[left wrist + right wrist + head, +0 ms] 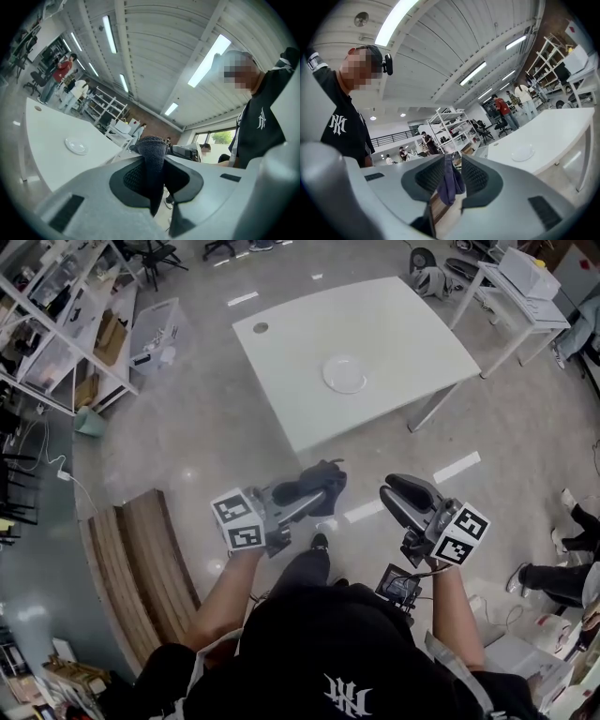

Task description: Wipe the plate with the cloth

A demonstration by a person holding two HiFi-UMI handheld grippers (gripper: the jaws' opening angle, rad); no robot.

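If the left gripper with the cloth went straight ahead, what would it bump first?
Likely the big white table, at its near edge; only grey floor lies between it and the left gripper. Depth is unclear.

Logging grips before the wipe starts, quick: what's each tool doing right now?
Left tool: closed on the dark grey cloth.
Right tool: closed on a purple cloth.

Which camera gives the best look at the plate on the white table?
The head view: it looks down on the whole plate, round on the table. Both gripper views show it only small and flattened, seen from low and far off.
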